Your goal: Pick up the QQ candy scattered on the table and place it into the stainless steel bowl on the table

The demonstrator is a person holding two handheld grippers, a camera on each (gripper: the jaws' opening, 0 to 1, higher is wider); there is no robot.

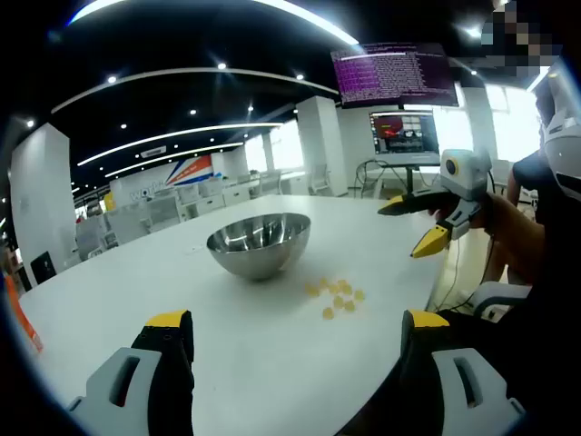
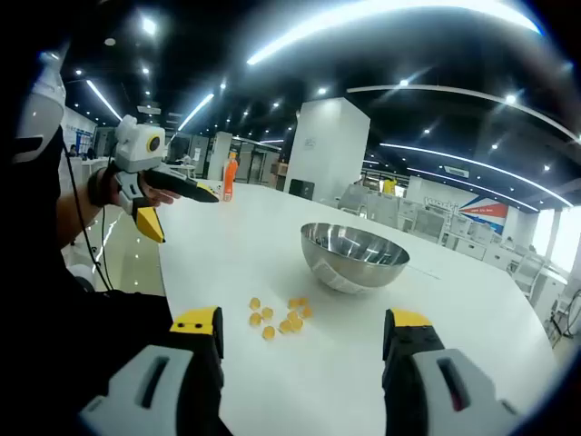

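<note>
So the QQ candy (image 1: 336, 297) is sitting in a loose little cluster of yellow pieces on the white counter (image 1: 136, 282), just beside the stainless steel bowl (image 1: 259, 243) and a bit nearer the cameras than the bowl is. None of the pieces touch the bowl as far as I can see. From the right gripper view the same candy (image 2: 280, 318) lies to the left of the bowl (image 2: 354, 256), spread out over a small patch of the counter (image 2: 508, 318). The bowl stands upright, and I can't make out anything inside it from either angle.

The left gripper (image 1: 295, 334) has its two yellow-tipped jaws spread wide apart at the bottom of its own view, nothing between them, hovering short of the candy. It also turns up in the right gripper view (image 2: 177, 211) over at the left, held in a hand (image 2: 136, 193) off the counter edge, jaws gaping and empty.

Same deal for the right gripper (image 2: 300, 329): jaws wide, nothing held, with the candy just ahead of the gap. In the left gripper view it (image 1: 413, 225) hangs above the far right edge of the counter, jaws parted, gripped by a hand (image 1: 472, 213).

Further out there's an orange bottle (image 2: 231, 175) standing at the far end of the counter, and two monitors (image 1: 396, 73) behind the bowl, one above the other.
</note>
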